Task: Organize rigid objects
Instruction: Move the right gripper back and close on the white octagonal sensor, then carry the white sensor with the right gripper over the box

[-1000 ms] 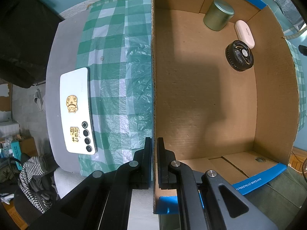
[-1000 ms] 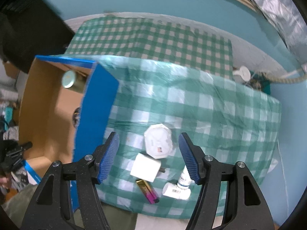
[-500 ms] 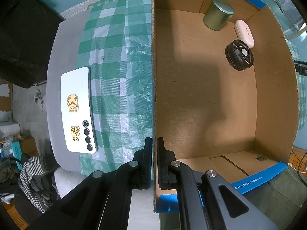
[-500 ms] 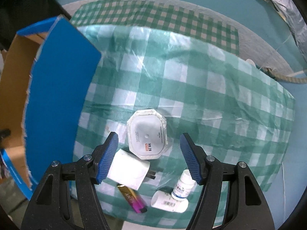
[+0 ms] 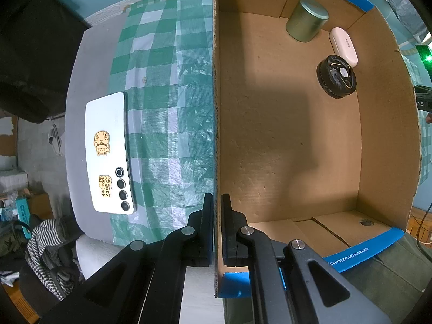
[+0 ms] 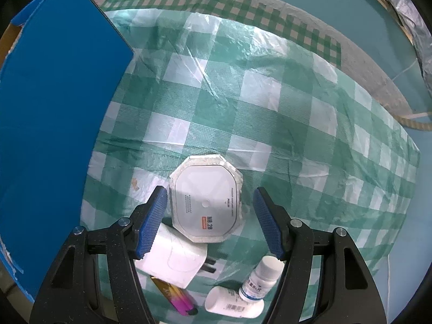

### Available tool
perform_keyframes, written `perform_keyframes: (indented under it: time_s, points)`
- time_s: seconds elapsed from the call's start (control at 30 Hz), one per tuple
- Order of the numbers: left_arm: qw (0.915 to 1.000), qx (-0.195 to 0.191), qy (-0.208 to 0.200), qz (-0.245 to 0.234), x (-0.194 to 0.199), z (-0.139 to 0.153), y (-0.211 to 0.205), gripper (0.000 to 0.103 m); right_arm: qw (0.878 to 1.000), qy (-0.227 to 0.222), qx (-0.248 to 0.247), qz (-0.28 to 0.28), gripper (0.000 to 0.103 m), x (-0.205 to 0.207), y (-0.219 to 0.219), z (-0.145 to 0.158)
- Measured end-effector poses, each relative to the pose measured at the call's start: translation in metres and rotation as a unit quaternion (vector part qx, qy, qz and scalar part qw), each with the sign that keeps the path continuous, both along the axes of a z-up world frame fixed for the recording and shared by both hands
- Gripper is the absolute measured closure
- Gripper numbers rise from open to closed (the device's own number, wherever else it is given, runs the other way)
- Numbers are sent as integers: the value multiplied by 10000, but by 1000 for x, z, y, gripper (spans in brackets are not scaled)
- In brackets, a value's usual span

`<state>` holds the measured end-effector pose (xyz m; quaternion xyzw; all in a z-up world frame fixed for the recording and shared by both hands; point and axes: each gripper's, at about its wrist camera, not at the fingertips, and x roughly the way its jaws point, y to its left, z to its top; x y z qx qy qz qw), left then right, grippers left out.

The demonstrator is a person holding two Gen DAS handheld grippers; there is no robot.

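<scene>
My left gripper (image 5: 217, 226) is shut on the near part of the cardboard box's left wall (image 5: 216, 124), one finger on each side of it. Inside the box sit a green tin (image 5: 306, 20), a pale pink case (image 5: 344, 46) and a small black fan (image 5: 336, 77). My right gripper (image 6: 210, 218) points down, open, its blue pads (image 6: 152, 220) either side of a white octagonal container (image 6: 206, 199) on the checked cloth; the left pad is close to its edge, the right pad stands clear. The box's blue outer wall (image 6: 56, 124) fills the left of the right wrist view.
A white phone (image 5: 109, 154) lies face down left of the box. Near the right gripper lie a white charger plug (image 6: 175, 259), a pink and gold lighter (image 6: 174, 294), and two small white bottles (image 6: 262, 276), (image 6: 233, 303). The cloth's far side (image 6: 270, 108) is bare.
The right gripper has sunk toward the table, so the octagonal container now lies between its pads and looks larger. The left gripper and the box have not moved.
</scene>
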<state>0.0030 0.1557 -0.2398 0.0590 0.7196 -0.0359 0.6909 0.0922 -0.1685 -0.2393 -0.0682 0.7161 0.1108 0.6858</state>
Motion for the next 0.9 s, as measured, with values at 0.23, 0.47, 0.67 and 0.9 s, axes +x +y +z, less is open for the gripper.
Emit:
perform_keyframes:
  time_s: [0.23,0.47,0.67,0.9]
  points:
    - [10000,4,-6,28,-1,0,3,98,9999,72,-27,-115,44,4,1,-13]
    - [10000,1,1,35,-1,0,5,98,9999,45,-94,-129,49,0,5,-10]
    - [10000,-3,2,33,-1,0,5,98,9996,17,32,-284,50,0,3,-4]
    - [10000,-8,8,25,-1,0,5,98,9993,-41,128,-361,50,3,-3,8]
